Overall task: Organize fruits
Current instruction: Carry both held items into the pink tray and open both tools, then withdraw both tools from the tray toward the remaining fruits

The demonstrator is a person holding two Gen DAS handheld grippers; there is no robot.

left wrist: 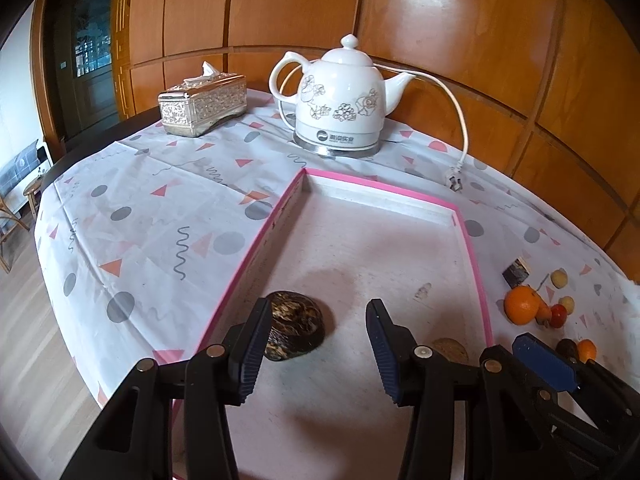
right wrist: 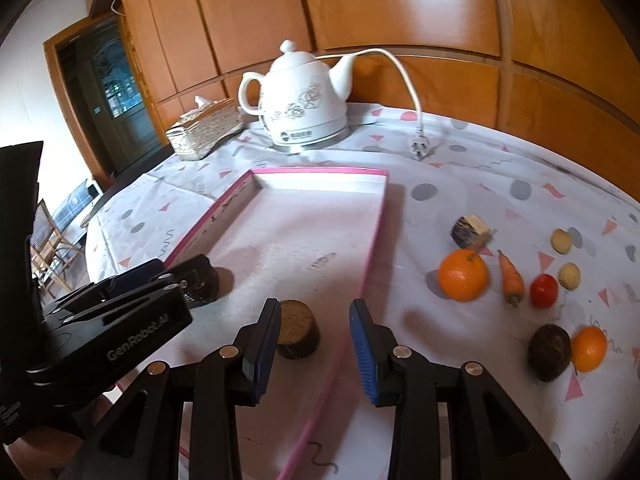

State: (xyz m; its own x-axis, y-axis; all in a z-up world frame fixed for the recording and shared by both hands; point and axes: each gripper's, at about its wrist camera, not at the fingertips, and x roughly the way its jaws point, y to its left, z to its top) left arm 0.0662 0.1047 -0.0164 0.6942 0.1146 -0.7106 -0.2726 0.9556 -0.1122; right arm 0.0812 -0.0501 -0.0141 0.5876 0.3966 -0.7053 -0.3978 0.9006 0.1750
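1. Two items lie in the pink tray (right wrist: 374, 216); the loose fruits sit right of it on the surface (right wrist: 460, 184).
2. Nearest them, the right hand-held gripper (right wrist: 314, 344) stands released, empty.
3. Rightward lies the orange (right wrist: 463, 275).
4. Farther off, the left hand-held gripper (left wrist: 318, 346) is also released.

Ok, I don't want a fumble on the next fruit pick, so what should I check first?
1. Right tool open: ok.
2. Left tool open: ok.
3. Tray has bare floor left: ok.
4. Large orange stands apart from the carrot: ok.
5. Brown piece clear of the right tool's finger: cannot tell.
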